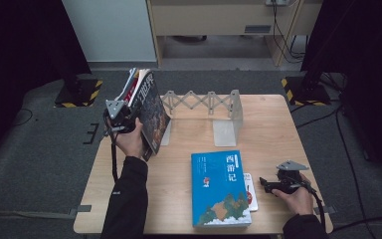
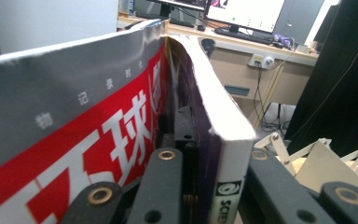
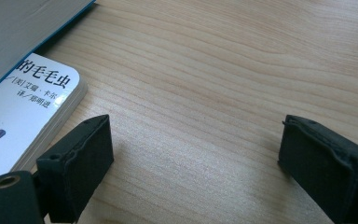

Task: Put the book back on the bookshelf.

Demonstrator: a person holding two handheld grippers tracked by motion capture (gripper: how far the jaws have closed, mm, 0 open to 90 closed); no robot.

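Note:
My left gripper (image 1: 134,119) is raised over the table's left end, shut on a dark purple book (image 1: 154,117) held upright. In the left gripper view its jaws clamp that book's (image 2: 223,112) spine end, and a red and grey magazine (image 2: 74,121) leans against the outside of the left jaw. A blue book (image 1: 220,189) lies flat near the front edge, partly over a small white book (image 1: 250,191). My right gripper (image 1: 263,183) rests low on the table to the right of them, open. Between its pads (image 3: 79,163) there is only bare wood, and the white book (image 3: 23,112) lies just beyond the left pad.
A grey expanding metal book rack (image 1: 204,104) stands along the back of the wooden table (image 1: 268,129), right beside the held books. Dark stands with striped bases (image 1: 303,89) flank the table on the floor. Cables run across the carpet at the right.

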